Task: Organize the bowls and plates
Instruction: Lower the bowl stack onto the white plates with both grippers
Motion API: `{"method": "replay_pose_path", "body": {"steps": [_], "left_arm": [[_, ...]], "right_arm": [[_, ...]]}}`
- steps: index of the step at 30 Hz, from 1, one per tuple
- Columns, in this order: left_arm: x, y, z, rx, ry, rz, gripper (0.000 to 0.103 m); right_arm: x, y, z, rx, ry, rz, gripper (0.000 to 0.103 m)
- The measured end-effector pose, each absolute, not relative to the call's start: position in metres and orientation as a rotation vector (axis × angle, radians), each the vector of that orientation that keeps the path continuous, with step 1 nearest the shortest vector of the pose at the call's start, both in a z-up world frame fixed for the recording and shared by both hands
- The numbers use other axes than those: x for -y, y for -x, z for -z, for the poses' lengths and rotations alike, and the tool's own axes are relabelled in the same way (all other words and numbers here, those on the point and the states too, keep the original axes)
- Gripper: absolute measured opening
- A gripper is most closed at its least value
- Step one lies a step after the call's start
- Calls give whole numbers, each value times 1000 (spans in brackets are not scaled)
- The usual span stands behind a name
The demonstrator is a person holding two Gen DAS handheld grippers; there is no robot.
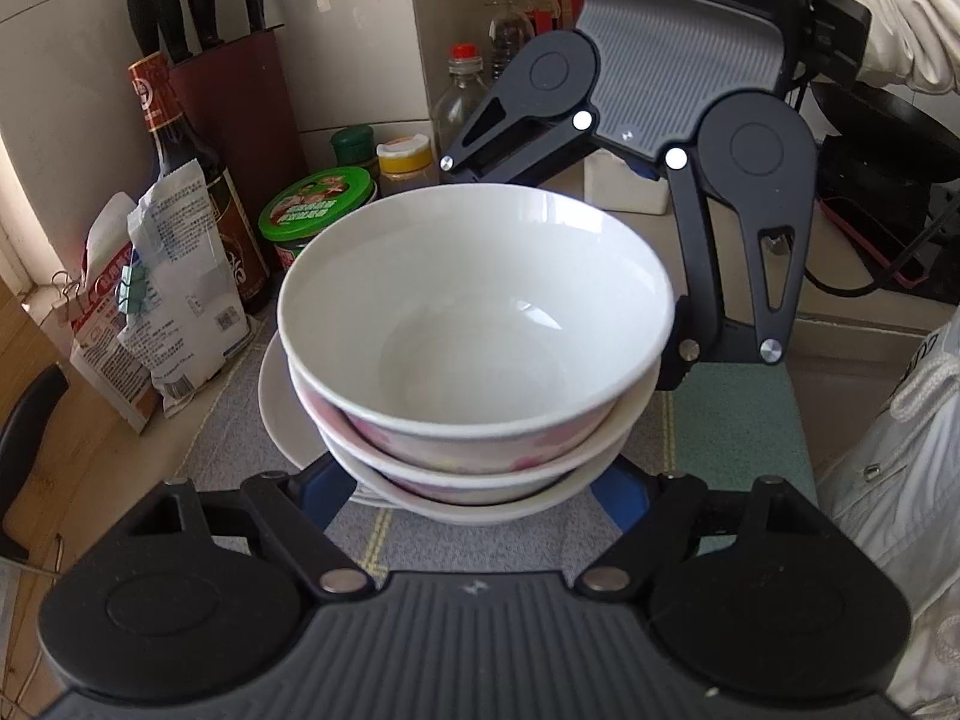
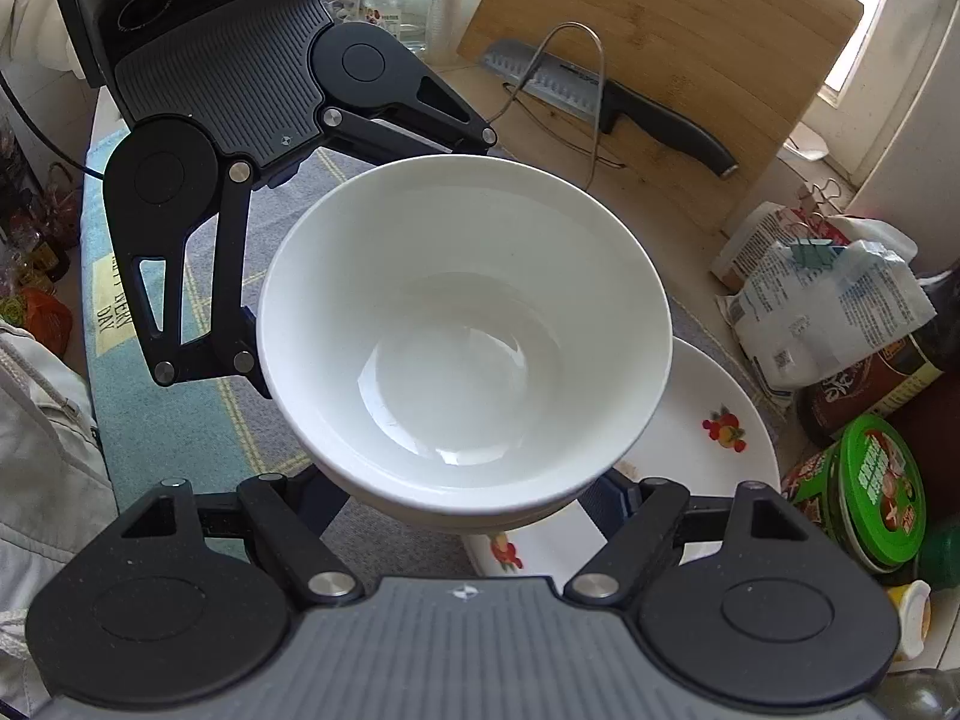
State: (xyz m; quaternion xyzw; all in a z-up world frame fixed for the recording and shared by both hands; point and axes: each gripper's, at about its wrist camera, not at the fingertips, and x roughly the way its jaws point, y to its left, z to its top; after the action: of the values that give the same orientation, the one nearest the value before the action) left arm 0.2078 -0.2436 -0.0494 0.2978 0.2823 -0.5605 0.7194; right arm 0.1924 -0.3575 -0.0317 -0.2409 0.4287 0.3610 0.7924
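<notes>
Three nested bowls [image 1: 474, 324], mouths upward, sit gripped between the left gripper [image 1: 480, 480] and right gripper [image 2: 474, 498], above one plate [image 2: 720, 420].

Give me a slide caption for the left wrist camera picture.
Both tongs, left and right, flank a stack of bowls above a plate on the kitchen counter.

Pale tiled wall [image 1: 360, 30] behind a beige kitchen counter [image 2: 660, 192]. Bamboo cutting board [image 2: 660, 30] propped beside a bright window [image 2: 864, 18]. Patterned grey-and-teal cloth [image 2: 174, 408] spread on the counter.
</notes>
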Motion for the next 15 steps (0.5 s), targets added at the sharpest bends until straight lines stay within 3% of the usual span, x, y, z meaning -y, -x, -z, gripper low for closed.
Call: {"method": "replay_pose_path", "body": {"steps": [15], "left_arm": [[282,-247,67,-606,-675,1259,84]], "right_arm": [[401,-217,44,-935,516,-720,84]]}}
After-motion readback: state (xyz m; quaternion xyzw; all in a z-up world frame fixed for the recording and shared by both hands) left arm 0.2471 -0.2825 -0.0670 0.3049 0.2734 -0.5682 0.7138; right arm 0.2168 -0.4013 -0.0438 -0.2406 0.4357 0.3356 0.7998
